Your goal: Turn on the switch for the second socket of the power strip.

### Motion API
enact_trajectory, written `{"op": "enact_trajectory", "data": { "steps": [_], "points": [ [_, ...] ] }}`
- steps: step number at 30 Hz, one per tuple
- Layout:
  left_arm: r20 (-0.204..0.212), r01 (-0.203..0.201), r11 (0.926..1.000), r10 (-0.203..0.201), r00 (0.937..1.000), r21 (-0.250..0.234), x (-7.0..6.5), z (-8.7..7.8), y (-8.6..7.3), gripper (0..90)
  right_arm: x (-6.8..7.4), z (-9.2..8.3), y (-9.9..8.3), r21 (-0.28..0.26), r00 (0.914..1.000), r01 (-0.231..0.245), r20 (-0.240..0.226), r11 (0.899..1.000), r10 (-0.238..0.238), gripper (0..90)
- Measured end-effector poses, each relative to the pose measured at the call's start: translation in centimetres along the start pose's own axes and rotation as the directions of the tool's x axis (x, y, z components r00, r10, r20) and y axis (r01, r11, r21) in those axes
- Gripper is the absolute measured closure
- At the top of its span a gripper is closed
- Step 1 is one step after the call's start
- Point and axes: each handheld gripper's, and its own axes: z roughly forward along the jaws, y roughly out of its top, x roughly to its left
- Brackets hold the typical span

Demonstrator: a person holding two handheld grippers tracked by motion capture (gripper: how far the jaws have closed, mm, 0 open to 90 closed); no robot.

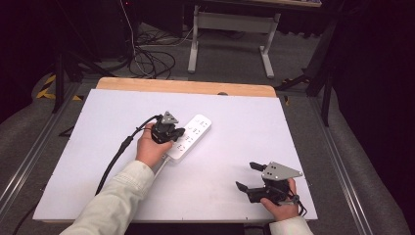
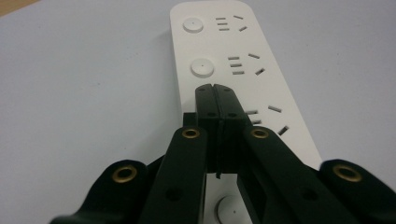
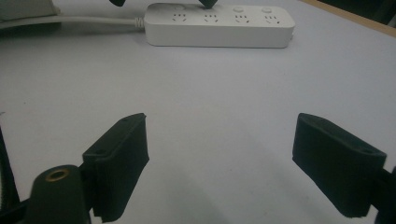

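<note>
On the white table top (image 1: pixel 98 161) there's one power strip (image 1: pixel 191 137) and two grippers, one per hand. The strip lies near the middle of the board, slanted, its near end by the person's left hand (image 1: pixel 149 149). It's a white slab with rounded corners; the right gripper view counts four socket groups along it, with round buttons beside them, and a white cord (image 3: pixel 70 19) leaving one end. The left gripper view takes in two full socket groups with their buttons, a third partly covered, and another button down between the arms. The left gripper (image 2: pixel 216 88) is right over the strip, jaws pressed flat together with nothing between them, tips at or just above the top face; contact I can't call. The right gripper (image 1: pixel 246 176) sits well apart at the near right of the table, jaws spread wide, empty, bare white surface between them
</note>
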Motion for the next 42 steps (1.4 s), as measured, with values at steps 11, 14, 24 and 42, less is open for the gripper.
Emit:
{"op": "enact_trajectory", "data": {
  "steps": [11,14,24,42],
  "points": [
    [-0.033,-0.030,0.9993,0.030,0.9990,0.024,-0.57,0.11,0.23,90.0,0.09,0.05,0.00,-0.002,1.0000,-0.001,0.001,1.000,0.001,18.9],
    [-0.027,-0.025,0.9994,0.025,0.9993,0.025,-0.47,0.11,0.24,90.0,0.10,0.01,0.00,-0.001,1.0000,0.000,0.001,1.000,0.000,18.9],
    [-0.018,-0.024,0.9992,0.025,0.9995,0.031,-0.22,0.10,0.29,90.0,0.10,-0.01,-0.02,0.001,1.0000,0.000,0.002,1.000,0.000,18.8],
    [-0.035,-0.048,0.9943,0.052,0.9981,0.095,-0.51,0.25,1.06,90.0,0.19,-0.10,-0.06,0.001,1.0000,-0.002,0.002,1.000,0.002,18.8]
  ]
}}
